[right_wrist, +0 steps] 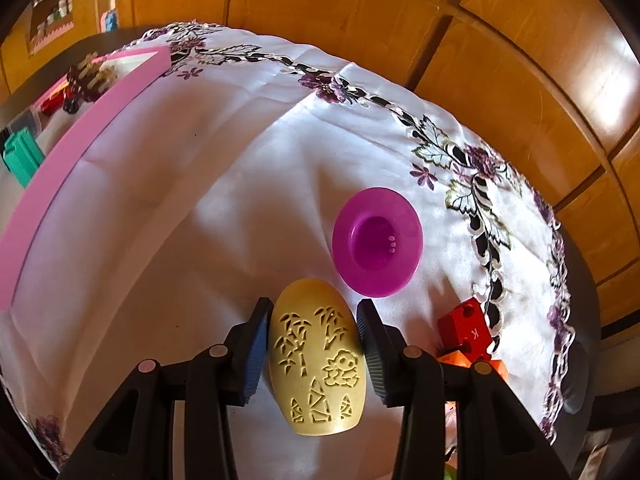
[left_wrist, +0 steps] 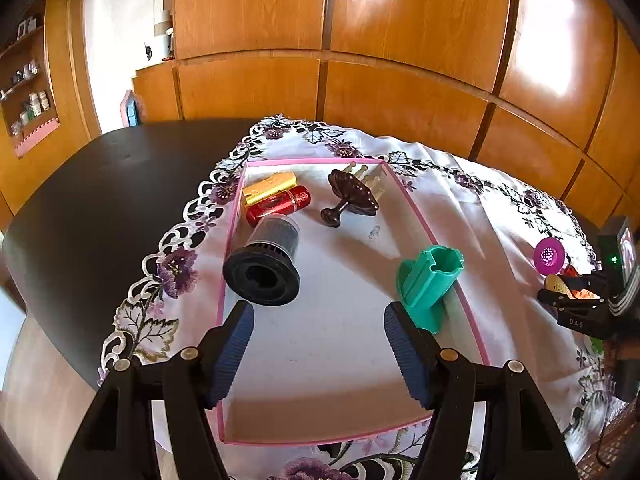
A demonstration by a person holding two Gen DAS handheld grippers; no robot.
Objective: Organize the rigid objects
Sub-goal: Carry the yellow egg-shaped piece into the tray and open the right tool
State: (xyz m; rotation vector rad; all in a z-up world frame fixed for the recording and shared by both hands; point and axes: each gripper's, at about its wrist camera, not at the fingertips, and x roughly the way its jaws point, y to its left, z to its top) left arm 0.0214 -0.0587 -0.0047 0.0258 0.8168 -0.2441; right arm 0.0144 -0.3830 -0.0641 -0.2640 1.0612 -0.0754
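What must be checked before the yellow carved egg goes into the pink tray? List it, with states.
1. Right tongs pads against both sides of the yellow carved egg: ok.
2. Egg lifted off the tablecloth: cannot tell.
3. Bare floor in the pink tray near its front: ok.
4. Left tongs open, empty, over the tray's front: not ok, in the way.
5. Green holder at the tray's right wall, on the egg's way in: not ok.
6. Purple funnel-shaped cup apart from the egg: ok.
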